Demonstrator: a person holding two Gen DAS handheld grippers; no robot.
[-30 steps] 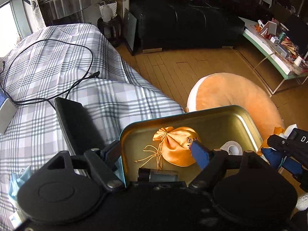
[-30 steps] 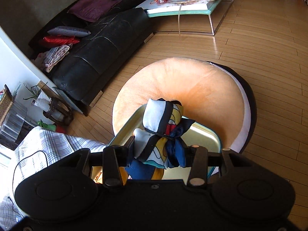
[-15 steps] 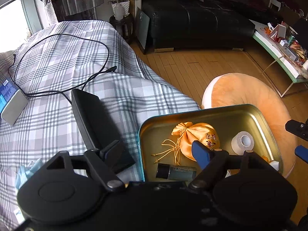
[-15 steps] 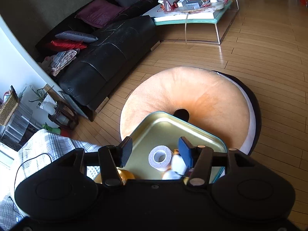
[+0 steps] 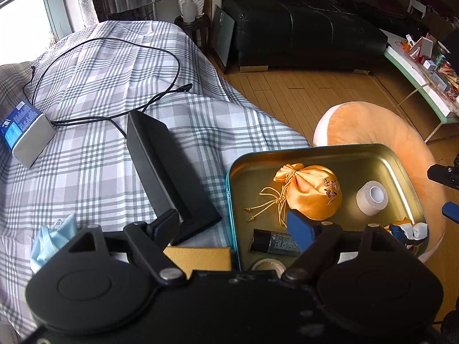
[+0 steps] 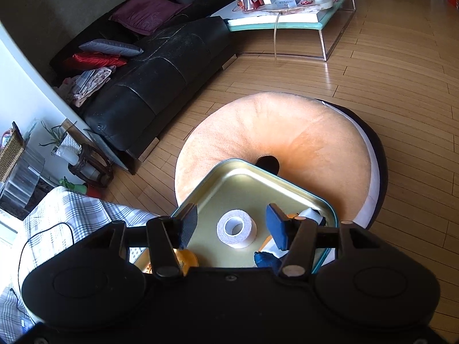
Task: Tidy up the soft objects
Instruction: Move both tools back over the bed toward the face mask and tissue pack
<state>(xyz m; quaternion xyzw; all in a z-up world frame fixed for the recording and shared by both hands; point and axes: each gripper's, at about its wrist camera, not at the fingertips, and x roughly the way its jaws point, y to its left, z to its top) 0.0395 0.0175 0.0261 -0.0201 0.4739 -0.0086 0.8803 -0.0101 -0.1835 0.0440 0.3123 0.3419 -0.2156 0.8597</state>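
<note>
A gold tin tray [image 5: 330, 150] with a teal rim rests on the bed's edge and an orange cushion. In it lie an orange satin pouch [image 5: 311, 192], a white tape roll [image 5: 372, 197], a dark tube [image 5: 274, 245] and a patterned scarf bundle [image 5: 408, 230] at its right corner. My left gripper [image 5: 232, 223] is open and empty above the tray's left rim. My right gripper [image 6: 231, 223] is open and empty above the tray [image 6: 246, 172], over the tape roll [image 6: 236, 228], with the scarf [image 6: 308, 215] behind its right finger.
A black flat case [image 5: 166, 172], a cable [image 5: 114, 86], a blue-labelled box [image 5: 23, 132], a blue face mask [image 5: 48, 243] and a gold card [image 5: 200, 258] lie on the plaid bed. The orange round cushion [image 6: 287, 140] sits on the wooden floor. A black sofa [image 6: 160, 68] and a cluttered glass table [image 6: 287, 8] stand beyond.
My right gripper opened and let go of the patterned scarf, which now lies in the tray's corner. Both grippers drew back from the tray, the left one also shifting left.
</note>
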